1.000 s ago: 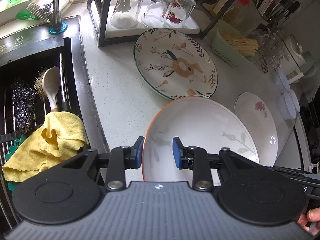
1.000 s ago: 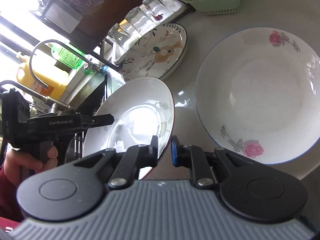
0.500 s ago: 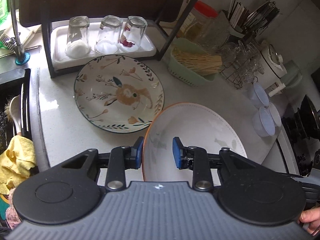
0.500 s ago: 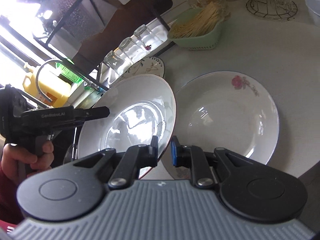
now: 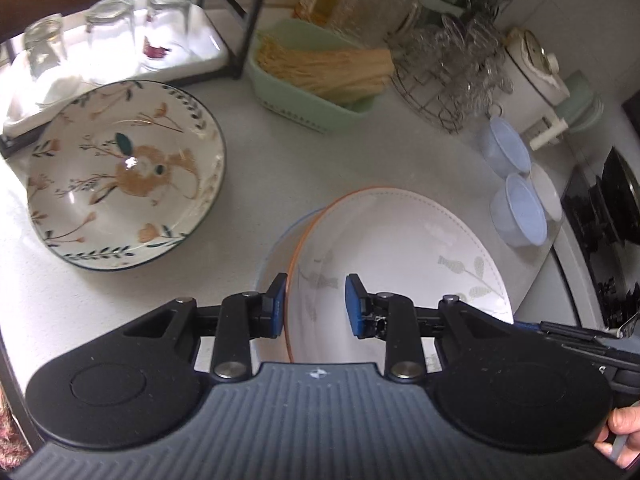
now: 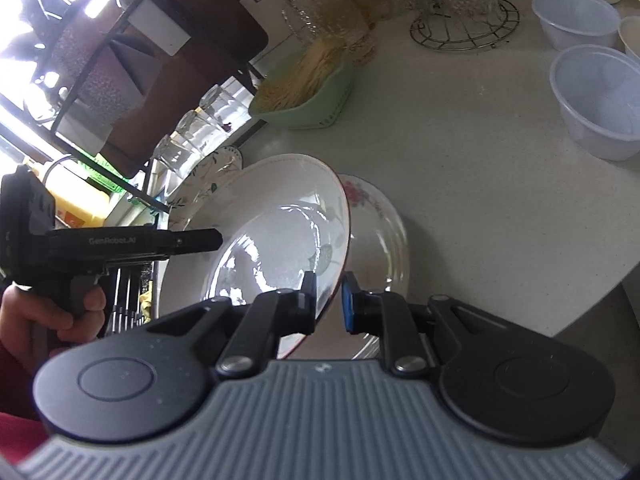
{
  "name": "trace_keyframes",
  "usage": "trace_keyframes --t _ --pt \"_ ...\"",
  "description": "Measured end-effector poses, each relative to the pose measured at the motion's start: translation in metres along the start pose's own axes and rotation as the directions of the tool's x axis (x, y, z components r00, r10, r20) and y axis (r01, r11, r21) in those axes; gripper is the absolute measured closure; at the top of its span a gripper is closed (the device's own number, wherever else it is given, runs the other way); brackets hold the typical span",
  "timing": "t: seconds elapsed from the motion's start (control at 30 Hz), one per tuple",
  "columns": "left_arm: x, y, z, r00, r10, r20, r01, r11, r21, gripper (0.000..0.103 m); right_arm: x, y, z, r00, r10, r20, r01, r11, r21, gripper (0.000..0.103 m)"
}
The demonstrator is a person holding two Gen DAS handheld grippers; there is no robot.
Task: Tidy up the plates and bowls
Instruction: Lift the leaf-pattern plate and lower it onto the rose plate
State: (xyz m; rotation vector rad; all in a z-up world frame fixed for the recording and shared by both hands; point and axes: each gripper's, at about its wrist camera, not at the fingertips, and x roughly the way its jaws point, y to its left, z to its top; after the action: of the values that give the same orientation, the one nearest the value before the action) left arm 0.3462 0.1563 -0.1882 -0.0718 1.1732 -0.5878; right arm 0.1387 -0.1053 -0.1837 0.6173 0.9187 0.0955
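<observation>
- Both the left gripper (image 5: 316, 304) and right gripper (image 6: 328, 298) clamp opposite rims of the orange-rimmed plate (image 5: 400, 256), tilted at centre frame over the rose plate (image 6: 380, 216) on the counter (image 5: 280, 168).
- Floral plate (image 5: 124, 176) lies left.
- Plastic bowls (image 5: 516, 208) crowd the right; green basket (image 5: 312, 92) sits above.

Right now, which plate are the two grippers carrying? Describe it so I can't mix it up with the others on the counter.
On the pale counter, go right from the big floral-pattern plate by the glass rack. The held plate hangs tilted over a rose-printed plate, its rim in both sets of jaws. Its thin orange edge and grey leaf sprigs set it apart.
</observation>
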Motion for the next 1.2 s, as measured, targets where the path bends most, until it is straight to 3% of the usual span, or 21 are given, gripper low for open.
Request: trace_keyframes --t 0.37,0.7,0.8,1.2 --pt "0.033 -0.022 -0.002 0.991 0.110 -0.077 -0.106 0.993 0.053 0.070 0.012 -0.024 0.016 1.000 -0.008 -0.010 0.008 1.000 -0.001 0.085" --pt "0.033 -0.016 -0.017 0.986 0.143 -0.090 -0.143 0.990 0.001 0.069 0.024 -0.020 0.017 0.998 -0.012 -0.059 0.008 0.998 -0.070 0.085" --pt "0.033 -0.010 -0.019 0.985 0.141 -0.100 -0.146 0.988 -0.040 0.069 0.025 -0.016 0.017 0.999 -0.014 -0.045 0.010 0.996 -0.093 0.085" --pt "0.035 -0.012 -0.011 0.973 0.170 -0.155 -0.178 0.983 -0.041 0.069 0.027 -0.017 0.017 1.000 -0.009 0.000 0.009 0.995 -0.101 0.085"
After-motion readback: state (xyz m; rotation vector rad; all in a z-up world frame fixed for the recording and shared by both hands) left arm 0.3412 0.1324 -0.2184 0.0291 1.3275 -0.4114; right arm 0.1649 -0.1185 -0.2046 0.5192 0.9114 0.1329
